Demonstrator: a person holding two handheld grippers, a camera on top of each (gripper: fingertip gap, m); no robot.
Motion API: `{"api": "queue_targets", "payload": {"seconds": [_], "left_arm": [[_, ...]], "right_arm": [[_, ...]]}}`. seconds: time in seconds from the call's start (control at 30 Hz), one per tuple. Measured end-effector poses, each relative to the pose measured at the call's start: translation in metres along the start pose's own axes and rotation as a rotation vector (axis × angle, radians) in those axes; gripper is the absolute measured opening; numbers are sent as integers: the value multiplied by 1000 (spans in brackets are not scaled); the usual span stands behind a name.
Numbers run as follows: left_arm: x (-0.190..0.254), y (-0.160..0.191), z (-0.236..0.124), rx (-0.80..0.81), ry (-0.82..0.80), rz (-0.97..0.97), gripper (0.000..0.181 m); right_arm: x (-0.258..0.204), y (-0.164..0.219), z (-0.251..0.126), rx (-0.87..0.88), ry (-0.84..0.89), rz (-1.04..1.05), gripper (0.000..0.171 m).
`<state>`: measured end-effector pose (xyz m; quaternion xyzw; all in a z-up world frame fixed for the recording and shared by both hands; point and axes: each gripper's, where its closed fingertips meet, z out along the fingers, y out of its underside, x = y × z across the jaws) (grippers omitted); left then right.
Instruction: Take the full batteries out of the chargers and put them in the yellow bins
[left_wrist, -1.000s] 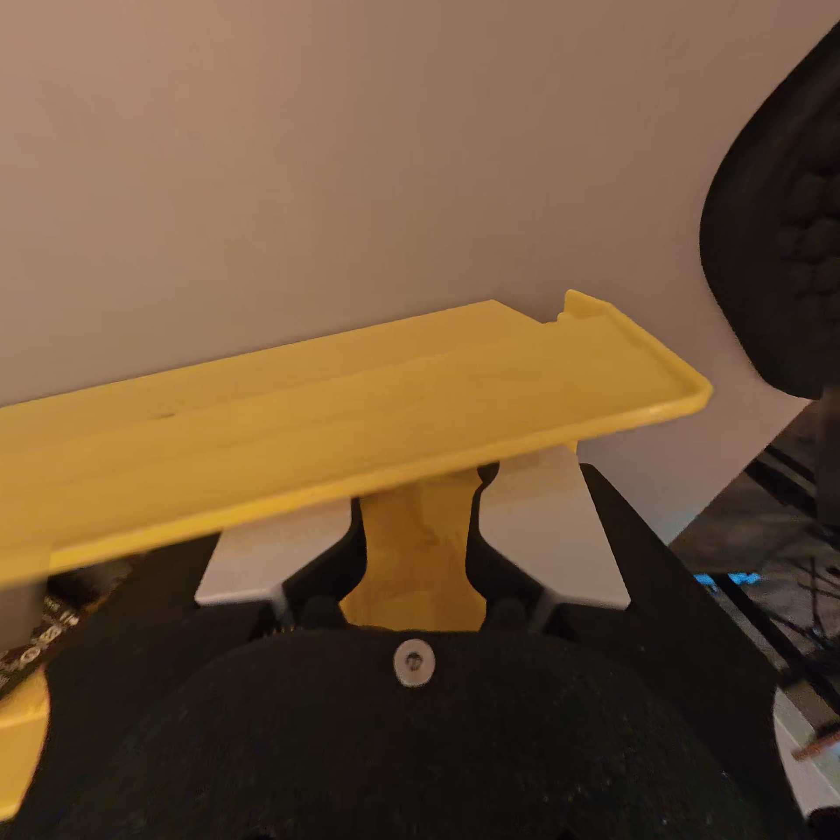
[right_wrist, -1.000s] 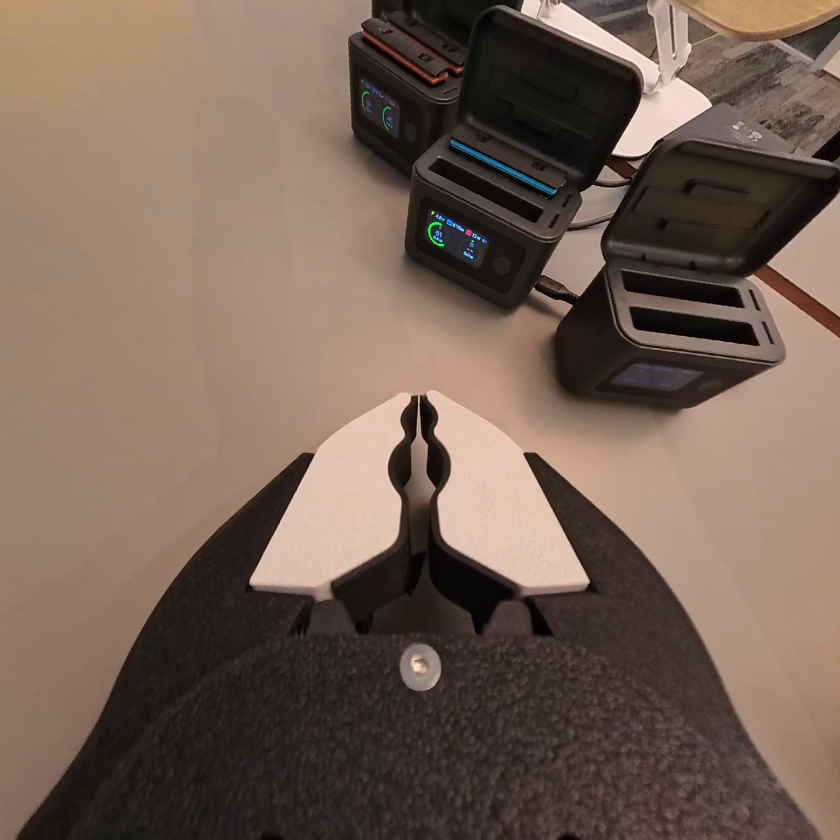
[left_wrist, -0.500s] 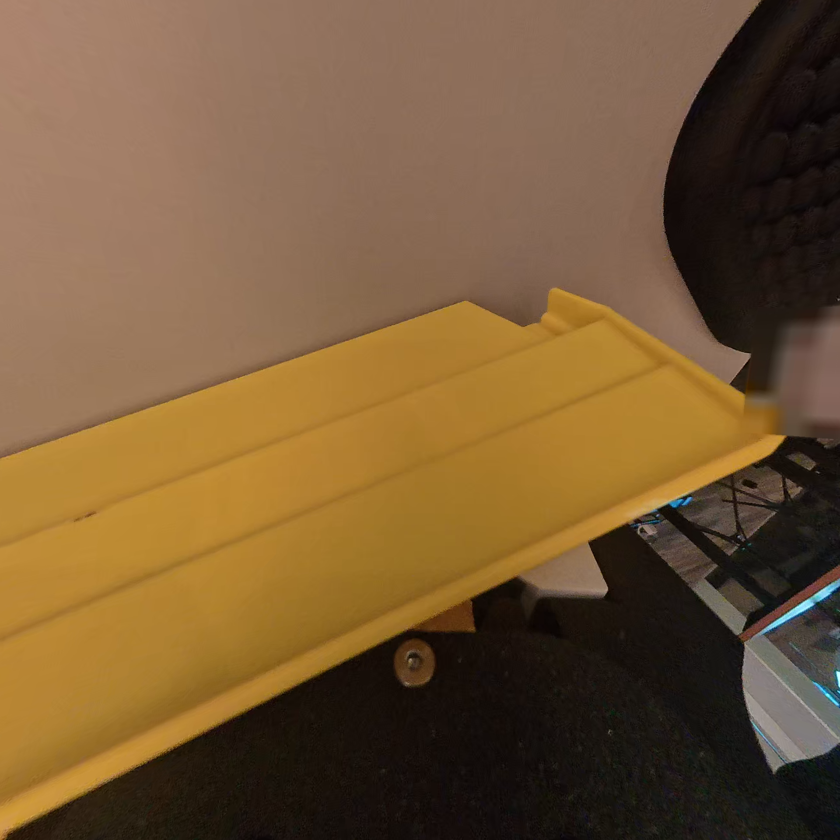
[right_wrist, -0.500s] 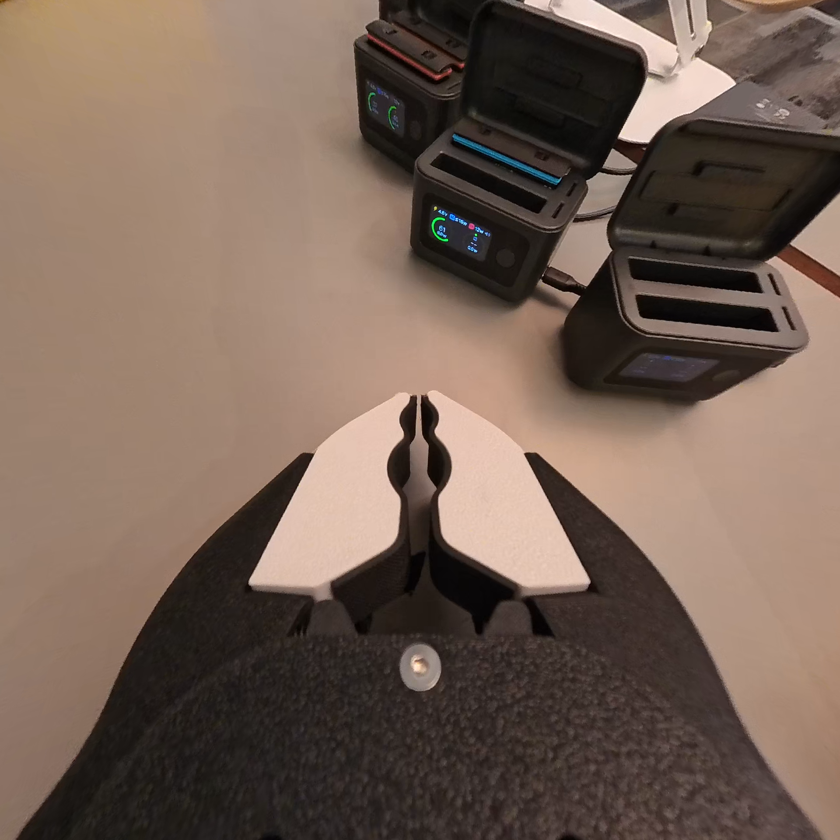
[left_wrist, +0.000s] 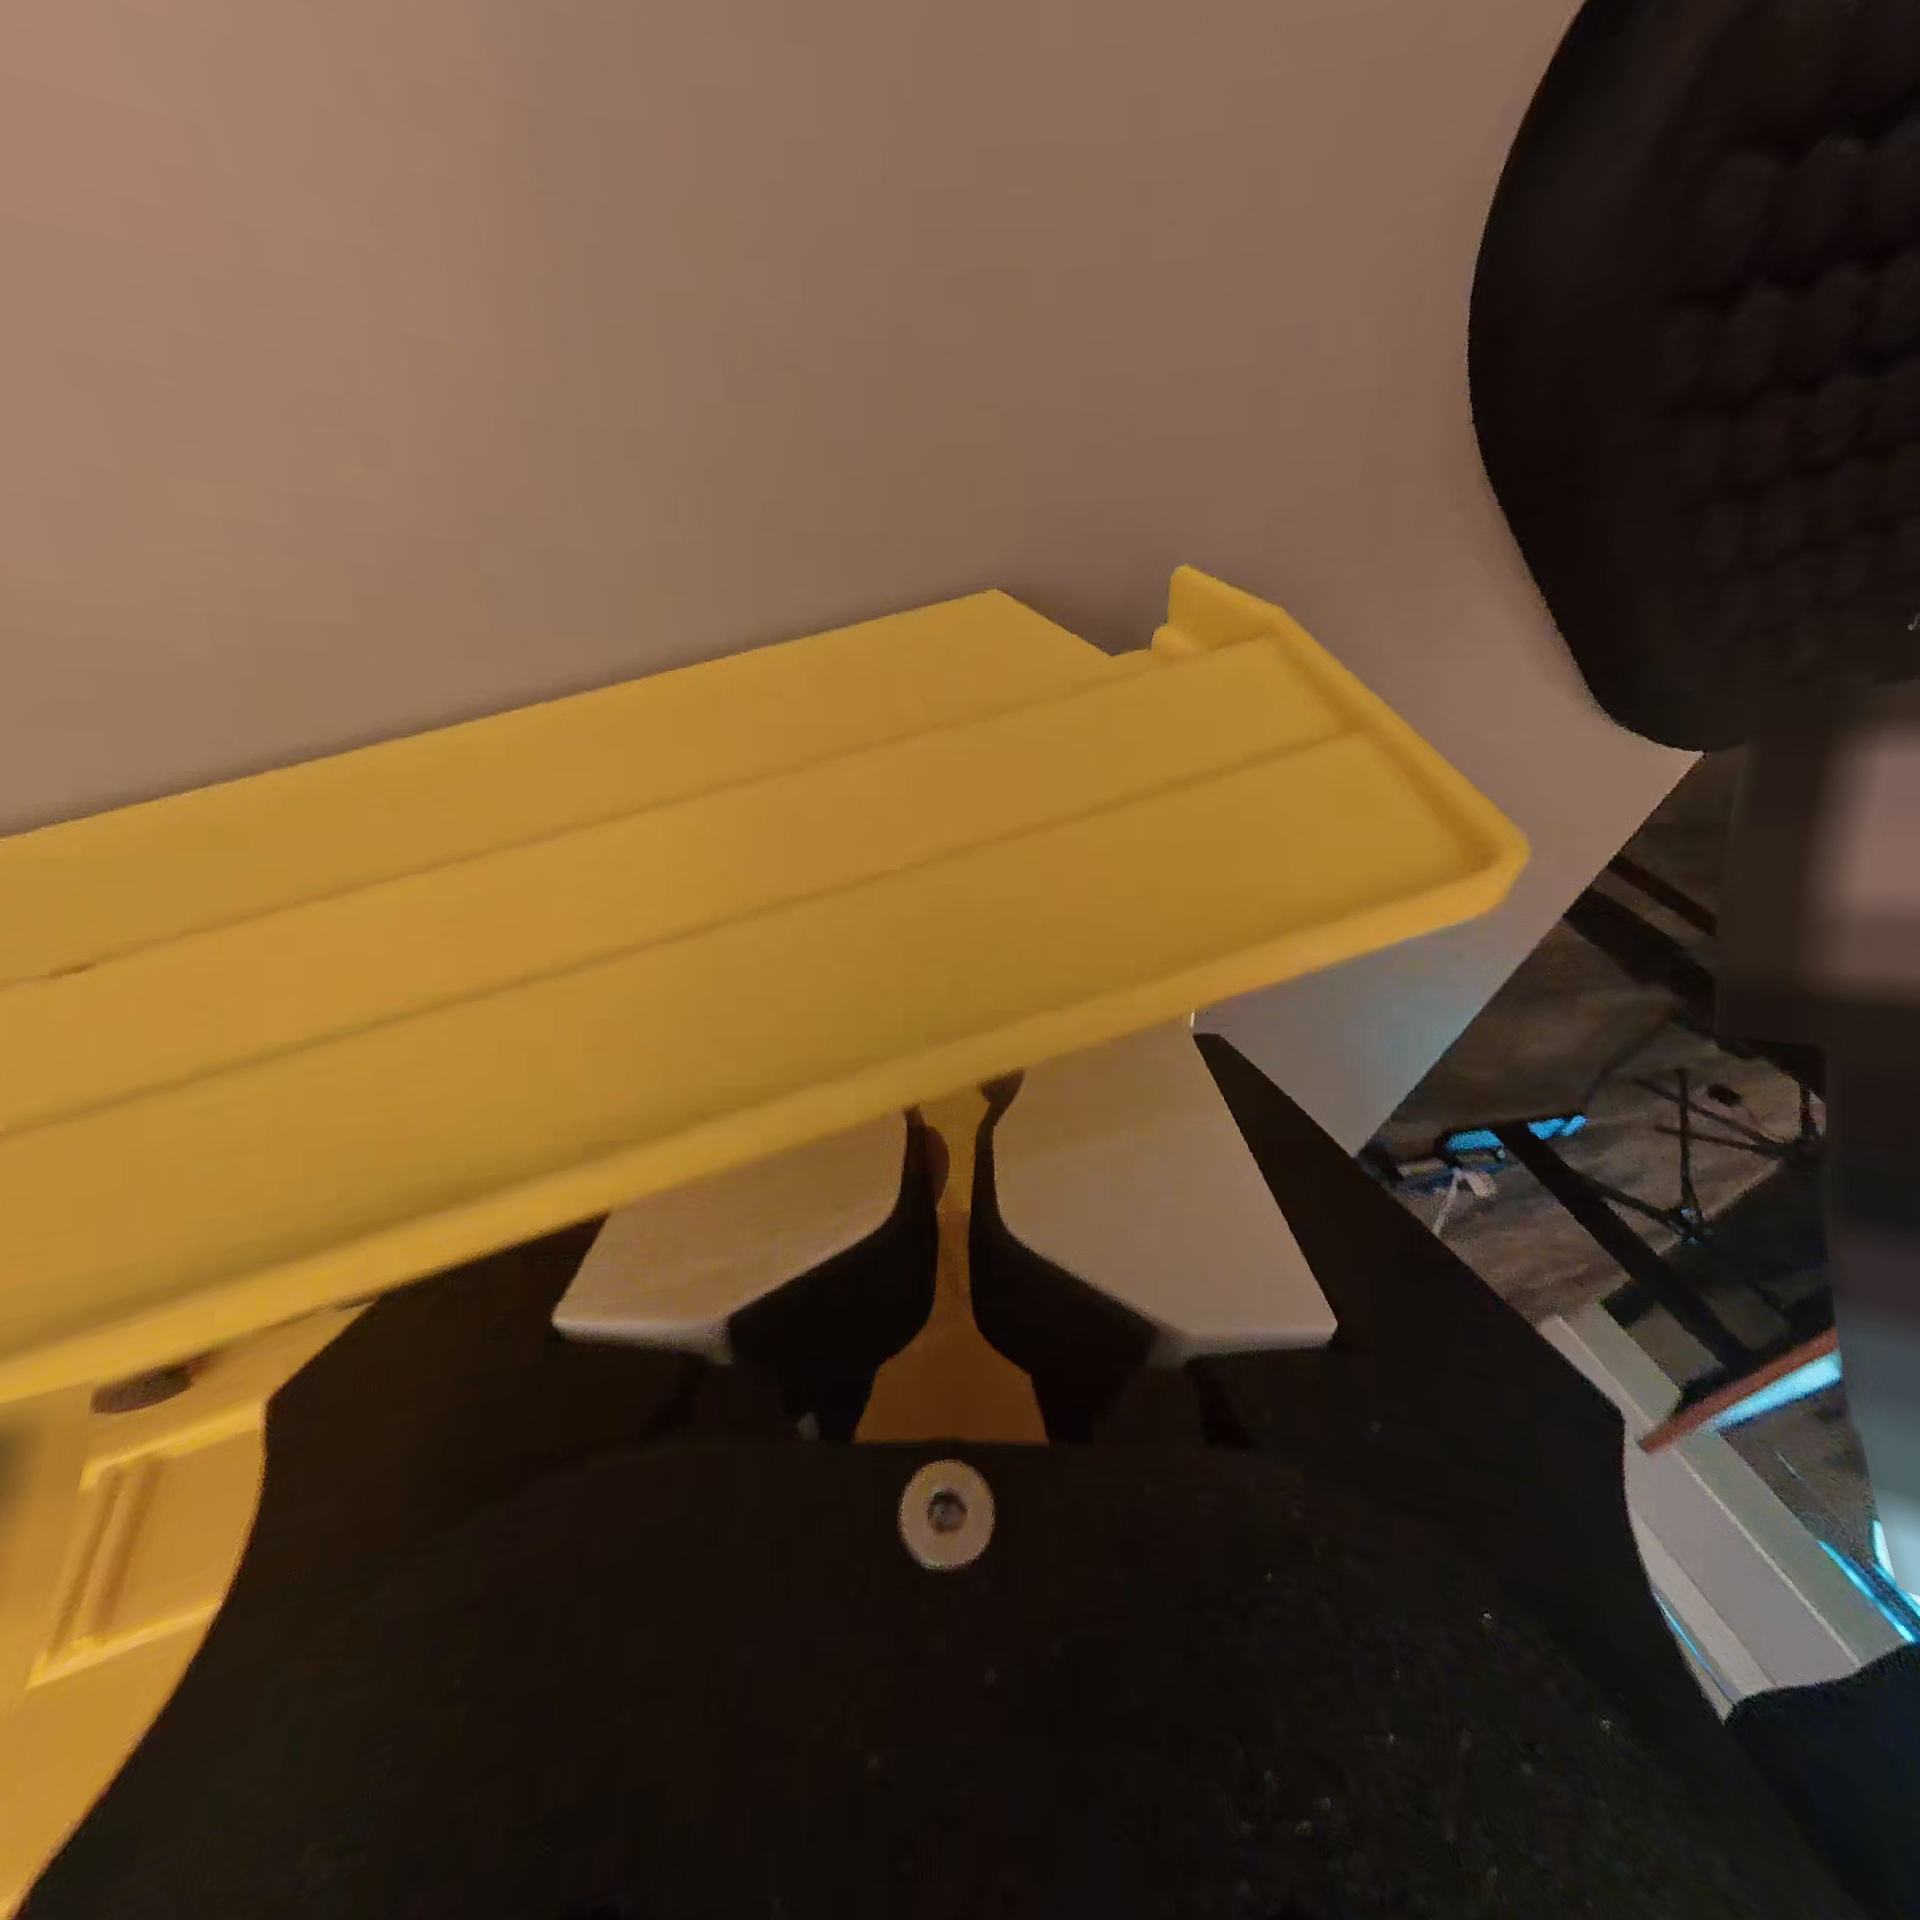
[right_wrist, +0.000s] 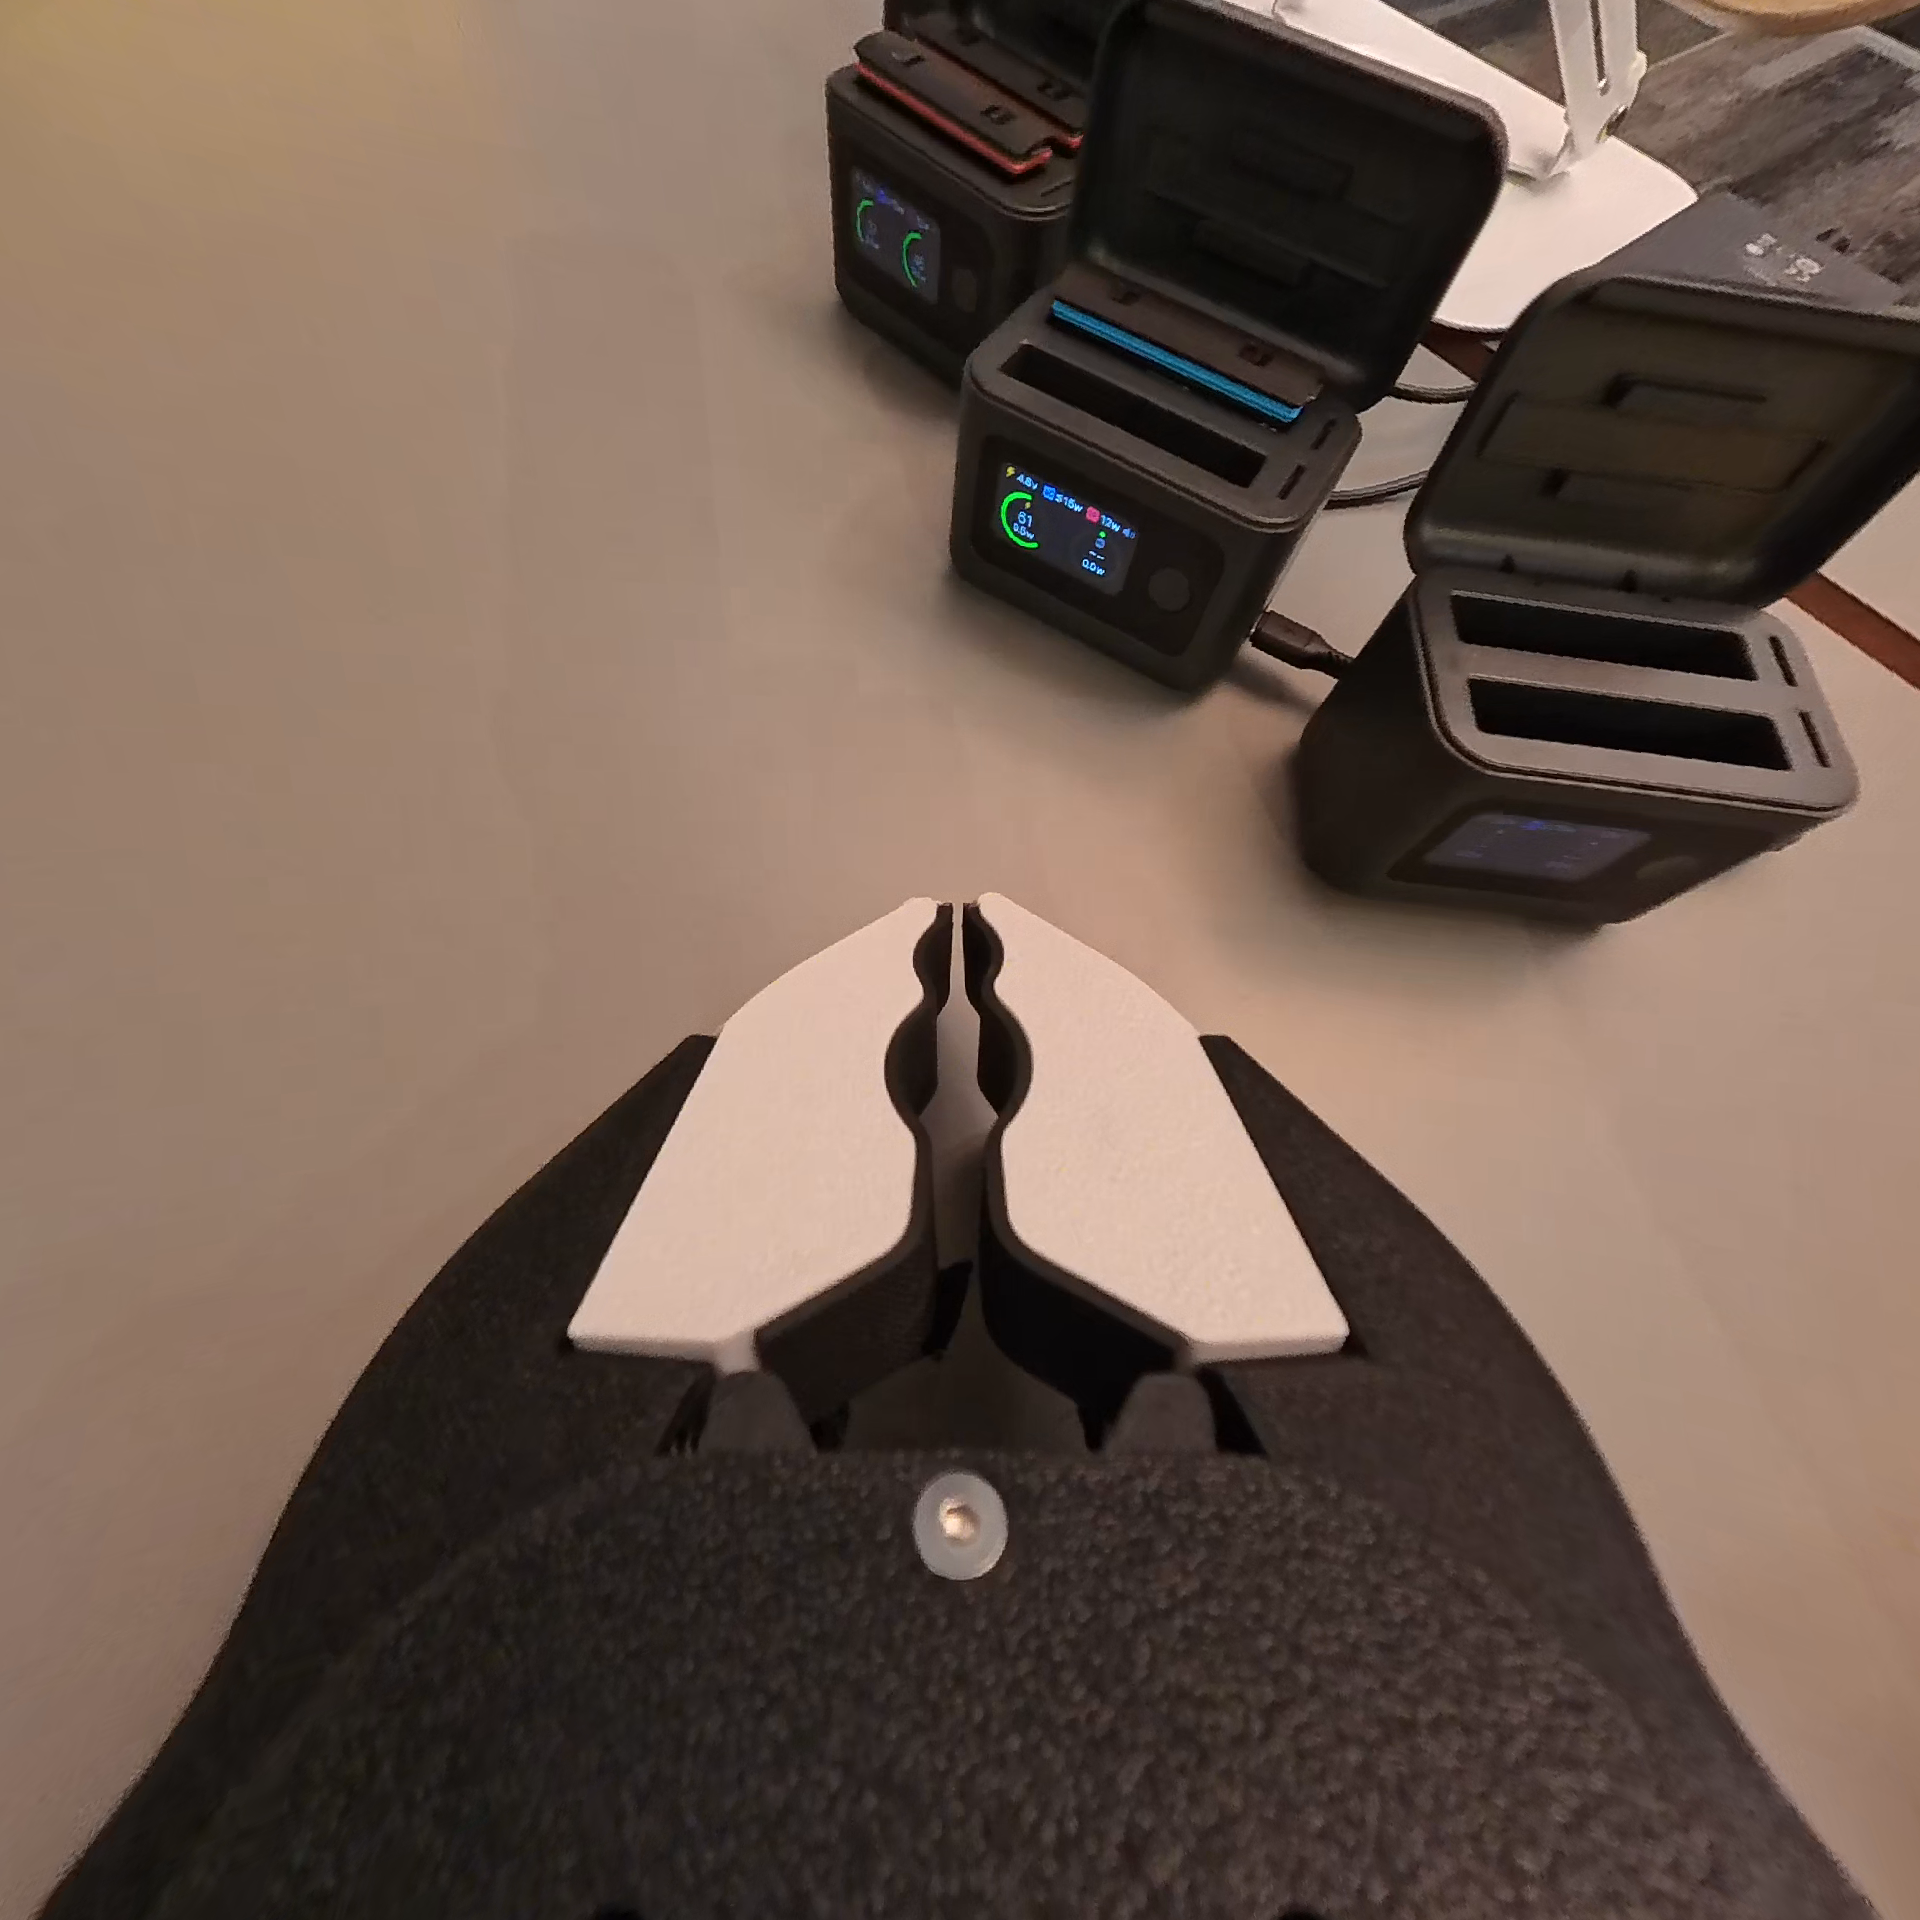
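In the left wrist view a flat yellow bin lid (left_wrist: 727, 935) with long ridges lies across my left gripper (left_wrist: 961, 1117). The white fingers (left_wrist: 1143, 1195) stand almost together at the lid's near edge, with yellow showing in the thin gap; the tips are hidden under the lid. Part of the yellow bin (left_wrist: 135, 1507) shows at lower left. In the right wrist view my right gripper (right_wrist: 958, 914) is shut and empty over the table. Three black chargers stand open ahead right: the far one (right_wrist: 894, 239) holds red-edged batteries (right_wrist: 966, 135), the middle one (right_wrist: 1091, 540) a blue-edged battery (right_wrist: 1174, 364), the near one (right_wrist: 1538, 831) has both slots empty.
A pale grey table (right_wrist: 416, 623) runs under both grippers. A black textured bulk (left_wrist: 1714, 364) fills the upper right of the left wrist view. A white stand base (right_wrist: 1558, 156) sits behind the chargers, and cables (right_wrist: 1299, 639) run between them. The table's right edge (left_wrist: 1558, 904) drops to the floor.
The left gripper's fingers have closed from wide apart to nearly together at the lid's edge, and the lid swung down and back up in view. The right gripper moved slightly nearer the chargers, still shut.
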<state>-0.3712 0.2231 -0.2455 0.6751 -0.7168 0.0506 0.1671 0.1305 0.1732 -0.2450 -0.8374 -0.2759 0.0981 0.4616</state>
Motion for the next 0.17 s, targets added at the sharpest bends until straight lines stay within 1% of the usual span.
{"api": "queue_targets", "payload": {"seconds": [0.03,0.1,0.17], "left_arm": [[-2,-2,-2,16,-18,5,0],[-12,-7,-5,59,-92,38,0],[-18,-11,-5,88,-125,53,0]], "right_arm": [[0,0,0,0,1,-2,1],[0,0,0,-1,2,-6,1],[-1,0,0,-4,1,-8,1]]}}
